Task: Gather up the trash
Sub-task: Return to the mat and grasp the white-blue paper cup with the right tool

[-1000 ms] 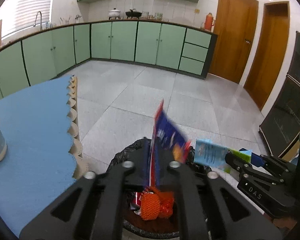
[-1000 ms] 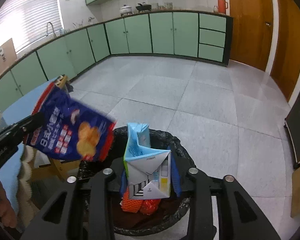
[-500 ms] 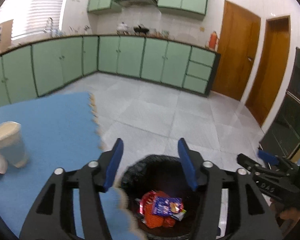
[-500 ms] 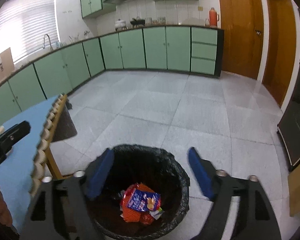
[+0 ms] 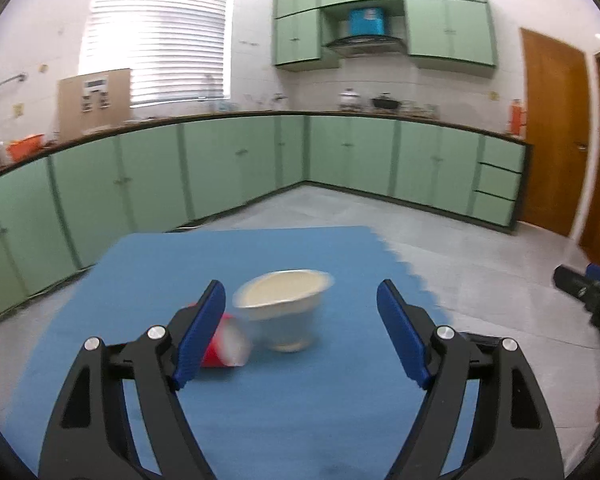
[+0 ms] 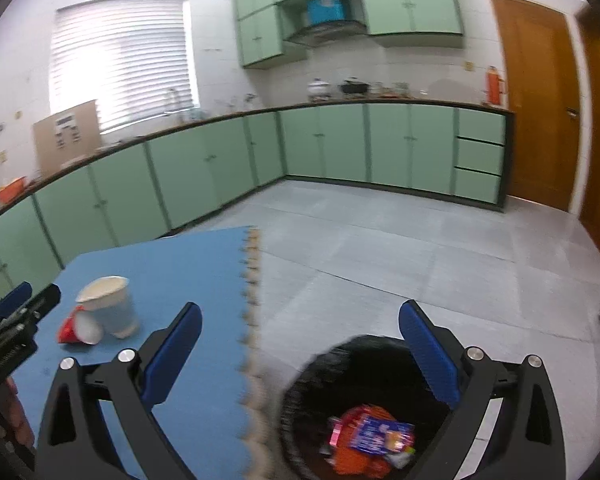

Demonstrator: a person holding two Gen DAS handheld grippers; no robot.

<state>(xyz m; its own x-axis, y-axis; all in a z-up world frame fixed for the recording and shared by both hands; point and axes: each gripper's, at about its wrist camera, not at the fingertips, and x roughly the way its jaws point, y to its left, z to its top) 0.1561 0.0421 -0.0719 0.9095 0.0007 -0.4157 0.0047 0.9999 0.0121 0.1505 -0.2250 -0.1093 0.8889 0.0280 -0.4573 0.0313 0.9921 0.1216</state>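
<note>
Overhead, both grippers' fingers [image 5: 199, 334] apart, empty; blue mat [image 5: 228, 264] bears white cup [image 5: 284, 312]; green cabinets [image 5: 352, 156] behind.

The left gripper [image 5: 300, 336] is held with its blue-padded jaws spread wide and nothing between them. The right gripper [image 6: 300, 356] is likewise wide apart and carries nothing, tilted downward.

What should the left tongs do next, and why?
Probably ease forward and close on the upright paper cup. The left tongs are open and empty, already aimed at it on the blue mat. A red cup lies tipped against it, and earlier wrappers sit in the trash bin.
</note>
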